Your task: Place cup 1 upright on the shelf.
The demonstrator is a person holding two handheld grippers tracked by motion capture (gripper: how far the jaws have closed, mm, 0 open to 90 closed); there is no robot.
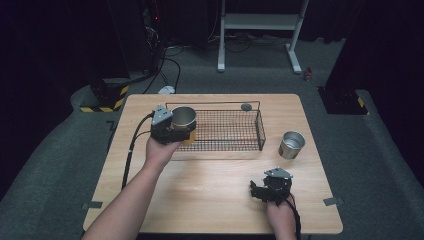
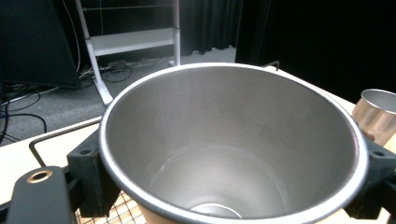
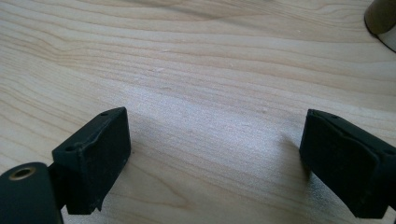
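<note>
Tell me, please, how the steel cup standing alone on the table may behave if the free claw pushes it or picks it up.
The steel cup is probably stiff: its metal wall looks thin but holds a round rim. Its shiny surface may be slippery between the right claw jaws. It looks taller than wide and seems empty, so a push near the rim may tip it, and then it could roll on the table.

- Steel cup: plain brushed metal, tapered toward the base, empty, mouth up, roughly upright.
- Gripped at its sides, raised at the left end of the wire basket.
- Second steel cup: same make, empty, tilted, right of the basket on the table.
</note>
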